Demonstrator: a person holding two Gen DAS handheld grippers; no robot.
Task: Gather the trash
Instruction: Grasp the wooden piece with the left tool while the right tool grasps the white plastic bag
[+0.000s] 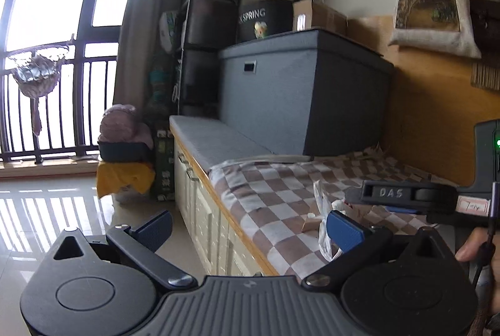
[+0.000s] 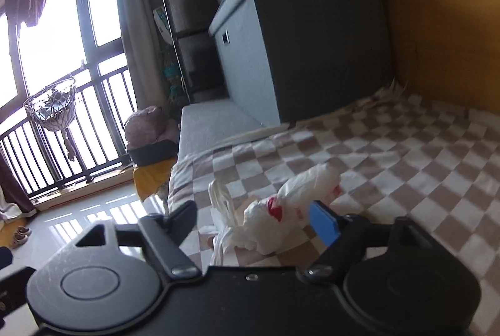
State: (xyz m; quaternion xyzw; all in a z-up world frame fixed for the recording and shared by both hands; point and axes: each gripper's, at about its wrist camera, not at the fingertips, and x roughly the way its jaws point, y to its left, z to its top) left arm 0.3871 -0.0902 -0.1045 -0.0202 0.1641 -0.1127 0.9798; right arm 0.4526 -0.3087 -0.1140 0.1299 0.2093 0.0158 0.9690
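Note:
A crumpled white plastic bag with red print [image 2: 293, 198] lies on the brown-and-white checked blanket [image 2: 406, 164] near the bench's front edge. My right gripper [image 2: 254, 220] is open around it; the blue right pad [image 2: 323, 226] is close to the bag, while the left finger [image 2: 184, 217] is off it, over the floor. In the left wrist view, my left gripper [image 1: 248, 226] is open and empty above the bench edge. Just beyond its blue right pad [image 1: 343, 229] are a clear plastic wrapper [image 1: 322, 211] and a small tan scrap [image 1: 312, 225]. The right gripper's housing [image 1: 406, 195] reaches in from the right.
A large grey storage box [image 1: 297, 92] stands at the back of the bench on a grey cushion [image 1: 212, 139]. White drawers [image 1: 200, 205] run under the bench. A yellow-draped stand [image 1: 125, 176] sits on the glossy tiled floor [image 1: 47, 211]. Tote bags [image 1: 434, 2] hang on the wall.

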